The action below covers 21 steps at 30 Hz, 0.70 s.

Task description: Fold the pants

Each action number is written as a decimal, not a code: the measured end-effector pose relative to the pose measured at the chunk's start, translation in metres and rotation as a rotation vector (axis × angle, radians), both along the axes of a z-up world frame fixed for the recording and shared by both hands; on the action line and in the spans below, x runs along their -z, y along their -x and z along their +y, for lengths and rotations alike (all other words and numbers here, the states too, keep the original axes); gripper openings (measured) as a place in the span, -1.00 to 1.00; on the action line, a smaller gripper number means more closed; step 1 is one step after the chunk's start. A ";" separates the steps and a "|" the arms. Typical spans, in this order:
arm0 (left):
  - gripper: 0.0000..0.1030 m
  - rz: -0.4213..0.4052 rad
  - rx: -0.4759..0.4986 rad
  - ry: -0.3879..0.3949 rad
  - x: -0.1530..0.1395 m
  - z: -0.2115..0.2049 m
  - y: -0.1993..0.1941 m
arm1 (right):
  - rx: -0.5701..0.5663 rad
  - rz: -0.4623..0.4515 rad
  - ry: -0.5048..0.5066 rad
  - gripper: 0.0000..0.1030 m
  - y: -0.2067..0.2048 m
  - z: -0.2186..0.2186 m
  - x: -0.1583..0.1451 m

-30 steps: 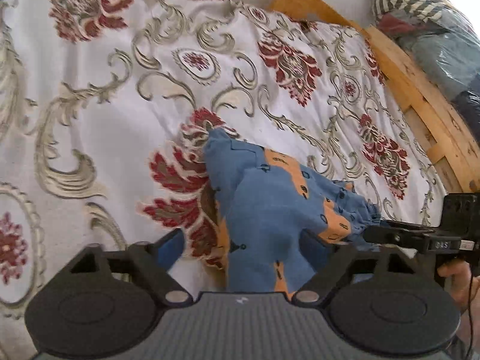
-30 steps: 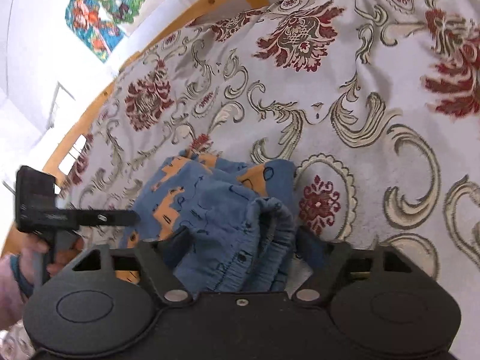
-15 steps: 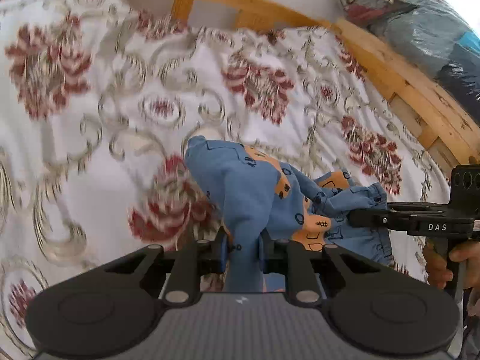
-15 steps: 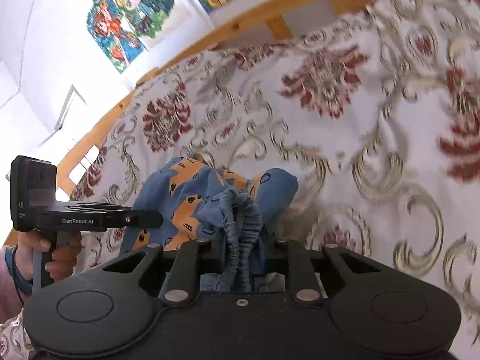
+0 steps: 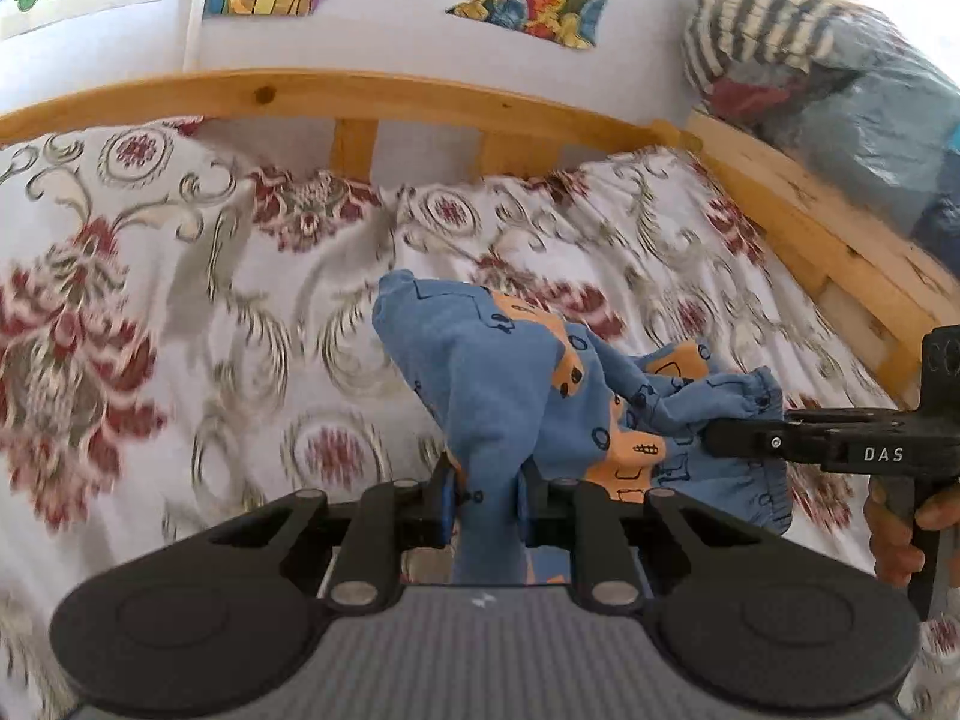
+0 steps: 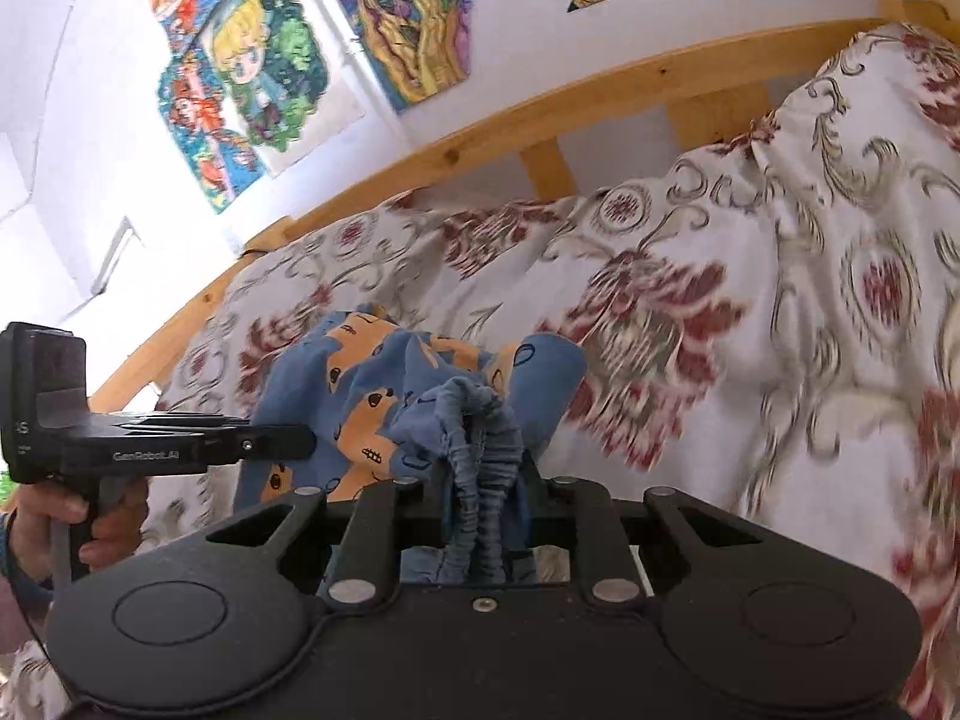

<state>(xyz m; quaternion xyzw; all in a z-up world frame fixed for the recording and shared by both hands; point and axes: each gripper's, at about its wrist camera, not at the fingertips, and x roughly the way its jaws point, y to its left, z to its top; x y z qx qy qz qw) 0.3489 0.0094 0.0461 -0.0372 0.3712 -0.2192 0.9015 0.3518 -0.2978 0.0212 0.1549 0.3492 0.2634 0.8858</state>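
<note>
1. Our left gripper (image 5: 486,501) is squeezed tight on a blue bit of the pants (image 5: 540,396). The cloth goes up from between its two fingers.
2. Our right gripper (image 6: 485,504) is squeezed tight too. It pinches the bunched, stretchy waistband (image 6: 480,450).
3. In the left view, the right gripper comes in from the right side, and its tip touches the waistband. We can read "DAS" (image 5: 883,454) on its side.
4. In the right view, the left gripper comes in from the left side. Its side says "GenRobot.AI" (image 6: 145,455).
5. The pants are blue with orange shapes. They hang in a crumpled heap just in front of both grippers, above the flowery bed cover (image 5: 180,312).
6. The pants stretch mostly sideways from one gripper to the other. They are too crumpled for us to tell where the legs point.
</note>
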 end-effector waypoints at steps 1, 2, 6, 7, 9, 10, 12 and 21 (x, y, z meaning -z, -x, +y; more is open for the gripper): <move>-0.60 -0.004 -0.005 -0.002 0.002 -0.001 -0.009 | 0.001 0.002 0.007 -0.61 -0.012 0.000 0.001; -0.60 -0.003 -0.012 -0.006 0.005 -0.002 -0.019 | 0.001 0.003 0.016 -0.61 -0.021 0.001 0.003; -0.58 0.039 -0.051 -0.001 0.026 -0.002 -0.049 | 0.000 0.027 0.063 -0.61 -0.053 0.007 0.015; -0.56 0.055 -0.063 -0.003 0.034 -0.003 -0.055 | 0.000 0.036 0.078 -0.61 -0.059 0.009 0.020; -0.51 0.087 -0.081 -0.010 0.047 -0.001 -0.062 | 0.010 0.057 0.108 -0.51 -0.067 0.013 0.030; -0.45 0.100 -0.089 -0.016 0.053 -0.001 -0.065 | 0.021 0.064 0.128 -0.43 -0.069 0.016 0.035; -0.18 0.109 -0.113 -0.038 0.060 -0.002 -0.065 | 0.052 0.068 0.164 -0.20 -0.068 0.021 0.040; 0.76 -0.007 -0.205 -0.060 0.030 0.014 -0.015 | 0.144 -0.067 0.227 0.63 -0.005 0.030 0.021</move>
